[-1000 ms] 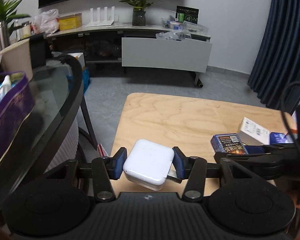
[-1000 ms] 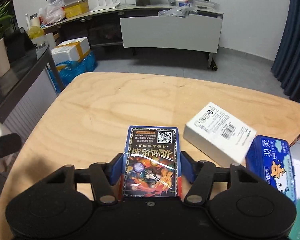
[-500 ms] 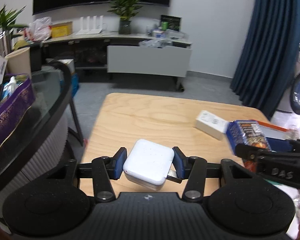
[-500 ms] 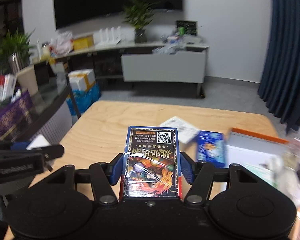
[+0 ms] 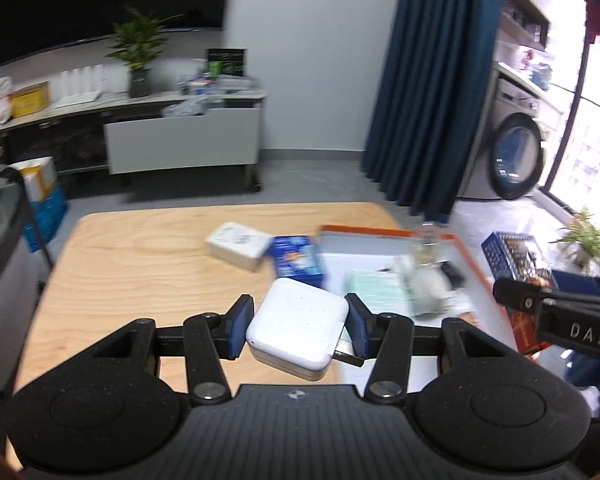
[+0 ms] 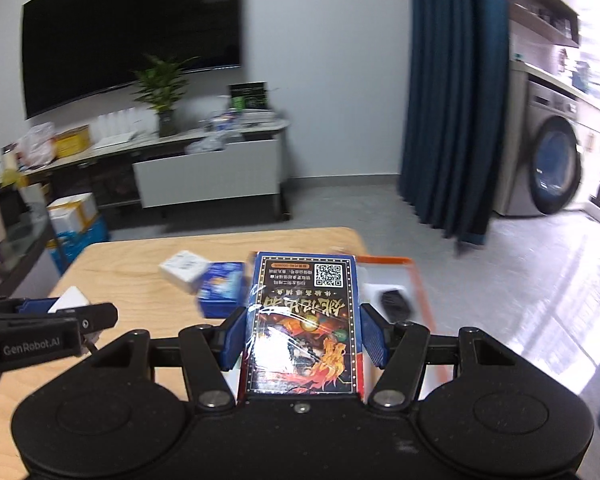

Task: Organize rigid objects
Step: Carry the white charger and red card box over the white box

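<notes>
left gripper (image 5: 298, 326): clamps white charger (image 5: 298, 330) | right gripper (image 6: 303, 338): clamps card box (image 6: 304, 320) | you: lower both flat into orange-rimmed tray (image 5: 384, 233), beyond its near rim, then release.

1. Behind your table, a large dark television (image 6: 132, 36) hangs on the wall
2. Below it you see a low media console (image 5: 180, 136) carrying a potted plant (image 5: 138, 56) and a yellow box (image 5: 30, 98)
3. To your right, a blue curtain (image 6: 456, 92) hangs beside a washing machine (image 6: 552, 168)
</notes>
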Tool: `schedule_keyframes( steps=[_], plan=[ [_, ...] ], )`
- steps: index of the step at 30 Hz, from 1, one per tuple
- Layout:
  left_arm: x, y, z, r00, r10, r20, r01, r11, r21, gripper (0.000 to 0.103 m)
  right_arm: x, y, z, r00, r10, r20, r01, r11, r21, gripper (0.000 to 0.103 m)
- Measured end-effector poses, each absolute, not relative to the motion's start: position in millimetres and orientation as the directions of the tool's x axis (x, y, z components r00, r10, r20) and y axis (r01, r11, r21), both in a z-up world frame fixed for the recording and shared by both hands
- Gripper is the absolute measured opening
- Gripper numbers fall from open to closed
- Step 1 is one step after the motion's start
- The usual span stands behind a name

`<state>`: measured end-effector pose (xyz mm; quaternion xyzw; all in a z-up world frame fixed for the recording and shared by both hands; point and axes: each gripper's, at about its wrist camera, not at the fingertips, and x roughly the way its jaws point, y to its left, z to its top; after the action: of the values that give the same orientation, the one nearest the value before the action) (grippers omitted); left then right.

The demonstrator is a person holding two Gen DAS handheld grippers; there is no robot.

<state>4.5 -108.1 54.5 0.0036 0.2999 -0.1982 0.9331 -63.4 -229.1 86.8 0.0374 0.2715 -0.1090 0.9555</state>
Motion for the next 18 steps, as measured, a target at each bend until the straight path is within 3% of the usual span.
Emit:
schedule_keyframes(
  steps=[18],
  plan=[
    [-11.2, -179.4, 48.7, 0.716, -0.398, -0.574, 0.437, 0.896, -0.076, 0.05, -106.5, -281.0, 79.2, 0.819, -0.246, -0.519, 0.315, 0.948, 0.049, 0.071]
  ],
)
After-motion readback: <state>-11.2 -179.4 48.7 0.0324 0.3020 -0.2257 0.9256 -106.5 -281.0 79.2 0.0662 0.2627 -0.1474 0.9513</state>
